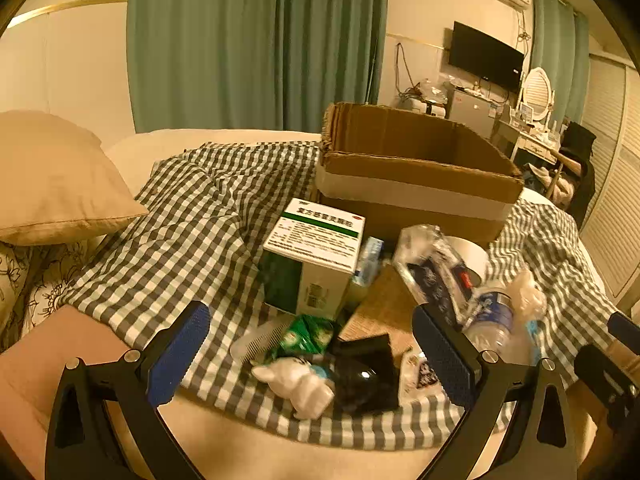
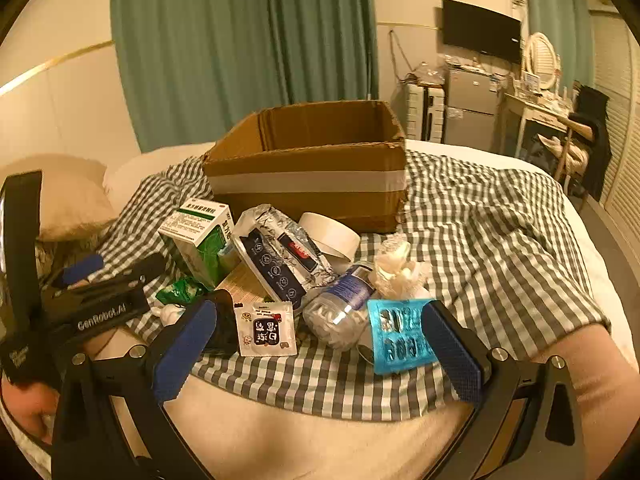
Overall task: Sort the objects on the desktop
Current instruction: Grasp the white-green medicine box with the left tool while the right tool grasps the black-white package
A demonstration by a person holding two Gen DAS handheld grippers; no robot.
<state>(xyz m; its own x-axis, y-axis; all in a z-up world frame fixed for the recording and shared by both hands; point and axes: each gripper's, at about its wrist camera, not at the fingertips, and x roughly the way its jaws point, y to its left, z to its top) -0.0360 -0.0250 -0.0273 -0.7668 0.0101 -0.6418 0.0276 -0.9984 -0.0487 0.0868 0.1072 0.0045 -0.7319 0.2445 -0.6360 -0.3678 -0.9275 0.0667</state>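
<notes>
Both tongs, the left tongs [image 1: 312, 354] and the right tongs [image 2: 320, 346], gape wide and empty, poised over the clutter for a first pick. That clutter, including a medicine box [image 1: 316, 256], a clear bottle [image 2: 340, 312] and a blue blister pack [image 2: 400, 338], sits heaped on the bed's checked cloth [image 2: 480, 232], near the open cardboard box [image 2: 312, 160], likely the sorting bin.

On the checked cloth [image 2: 480, 216] stood one cardboard box [image 2: 308, 160], one green-and-white carton [image 2: 196, 232], one tape roll [image 2: 332, 236], one clear bottle [image 2: 340, 312], one blue blister pack [image 2: 396, 336] and two sachets [image 2: 266, 328] (the second, green [image 2: 180, 290], lay crumpled). One pillow [image 1: 52, 180] was there.
</notes>
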